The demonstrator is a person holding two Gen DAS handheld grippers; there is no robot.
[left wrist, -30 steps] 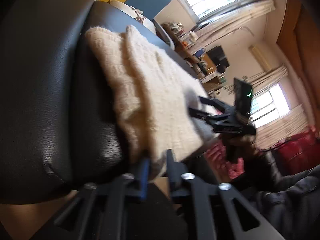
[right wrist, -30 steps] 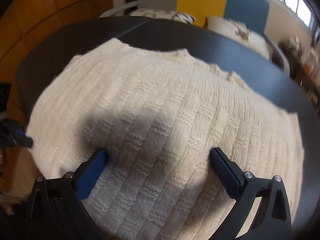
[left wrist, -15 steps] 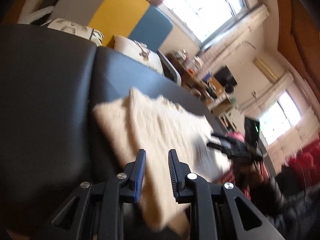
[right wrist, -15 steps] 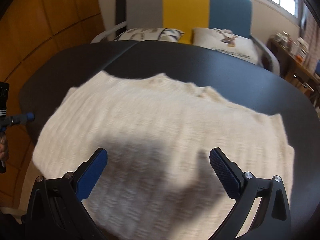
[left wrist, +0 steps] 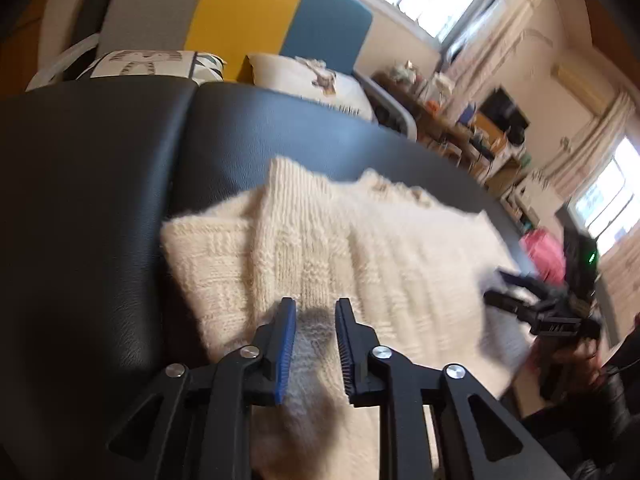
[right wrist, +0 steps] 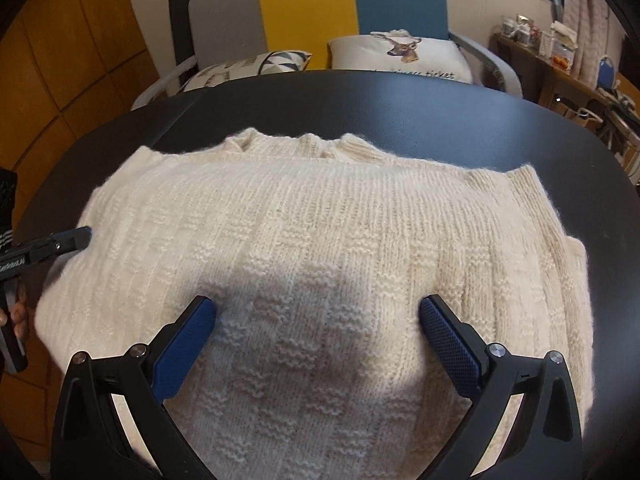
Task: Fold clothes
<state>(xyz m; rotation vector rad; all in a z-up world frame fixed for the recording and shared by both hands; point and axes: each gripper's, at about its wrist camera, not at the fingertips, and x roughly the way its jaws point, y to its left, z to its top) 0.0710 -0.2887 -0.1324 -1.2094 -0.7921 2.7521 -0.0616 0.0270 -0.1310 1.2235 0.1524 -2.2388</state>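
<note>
A cream knitted sweater (left wrist: 360, 248) lies folded on the black padded table (left wrist: 100, 200), its sleeve folded in as a raised band on its left part. My left gripper (left wrist: 314, 304) hovers over the sweater's near left part. Its jaws stand a narrow gap apart and are opening; the knit shows below the gap, and the pads do not press it. In the right wrist view the sweater (right wrist: 320, 220) fills the middle, collar at the far edge. My right gripper (right wrist: 316, 308) is wide open above it, holding nothing. Each gripper shows in the other view: the right gripper (left wrist: 494, 286), the left gripper (right wrist: 86, 234).
Behind the table (right wrist: 400, 112) stands a bench with a grey, yellow and blue back (right wrist: 312, 4) and two cushions (right wrist: 400, 56). A cluttered shelf (left wrist: 460, 120) lines the far right wall. A pink item (left wrist: 544, 252) sits beyond the table's right end. Wood panelling (right wrist: 60, 60) is at left.
My left gripper has let go of the sweater's edge, lifted and drawn back from it. My right gripper has pulled back and rolled, still wide open, so the whole sweater shows.
</note>
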